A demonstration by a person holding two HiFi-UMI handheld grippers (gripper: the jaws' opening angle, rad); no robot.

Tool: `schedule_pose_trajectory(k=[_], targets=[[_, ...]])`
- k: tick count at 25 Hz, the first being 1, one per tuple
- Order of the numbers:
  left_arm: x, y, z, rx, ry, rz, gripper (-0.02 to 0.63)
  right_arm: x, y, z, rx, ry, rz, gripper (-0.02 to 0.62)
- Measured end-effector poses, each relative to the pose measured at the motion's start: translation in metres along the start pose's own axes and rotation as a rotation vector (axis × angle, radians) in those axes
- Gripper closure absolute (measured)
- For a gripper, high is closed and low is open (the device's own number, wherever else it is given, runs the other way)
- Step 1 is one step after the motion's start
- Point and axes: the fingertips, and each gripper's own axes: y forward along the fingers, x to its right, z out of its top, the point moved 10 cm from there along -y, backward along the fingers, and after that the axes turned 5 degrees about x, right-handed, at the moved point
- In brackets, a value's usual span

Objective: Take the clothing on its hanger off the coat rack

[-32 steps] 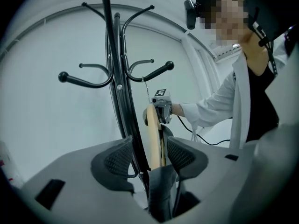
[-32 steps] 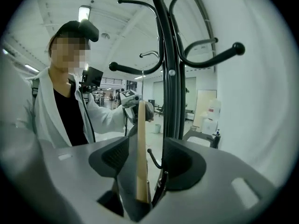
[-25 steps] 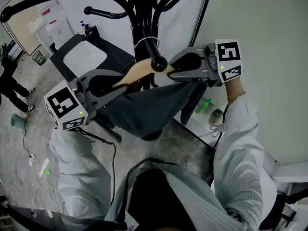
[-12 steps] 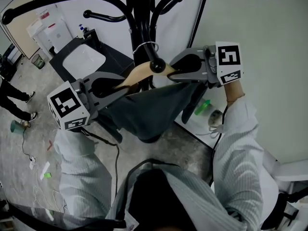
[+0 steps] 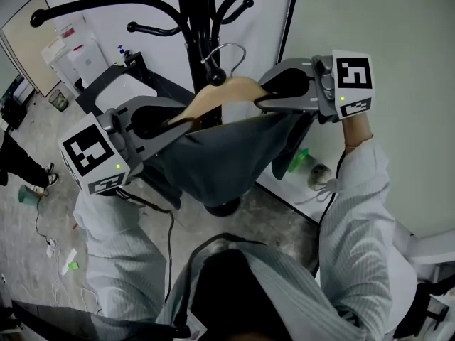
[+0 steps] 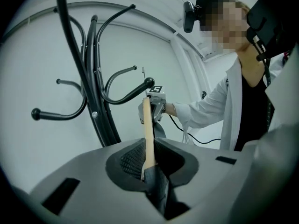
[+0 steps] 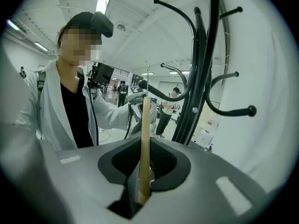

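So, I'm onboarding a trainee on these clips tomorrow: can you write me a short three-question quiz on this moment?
1. True or false: the left gripper is empty.
2. What drapes from the wooden hanger? A) a dark garment B) a white towel C) nothing
3. Fill in: the right gripper is shut on the ____.

Key: 1 false, it clamps one end of the hanger, with cloth alongside; 2 A; 3 hanger.
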Motion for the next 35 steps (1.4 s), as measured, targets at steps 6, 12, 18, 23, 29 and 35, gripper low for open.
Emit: schedule_pose_trajectory(k=[6, 12, 18, 23, 29, 35], targets=[[0.027, 0.016, 0.028, 0.013, 0.022, -0.073, 0.548, -0.044, -0.031, 0.015, -0.01, -0.013, -0.06, 0.538], [0.059, 0.043, 0.031, 0.017, -0.006, -0.218, 0.548, -0.108, -0.058, 0.007, -0.013, 0.033, -0.189, 0.538], [0.078, 0.08, 0.013, 0.059, -0.054, -0.366, 0.549, -0.163, -0.072, -0.018, -0.033, 0.118, -0.319, 0.538], [0.106, 0.119, -0.006, 0.051, -0.093, -0.496, 0.549, -0.217, -0.086, -0.047, -0.048, 0.186, -0.444, 0.537], [0.126, 0.144, -0.028, 0.024, -0.137, -0.578, 0.549, -0.25, -0.091, -0.076, -0.034, 0.239, -0.495, 0.535], [0.129, 0.149, -0.05, -0.006, -0.154, -0.596, 0.551, -0.254, -0.083, -0.102, -0.011, 0.262, -0.498, 0.535]])
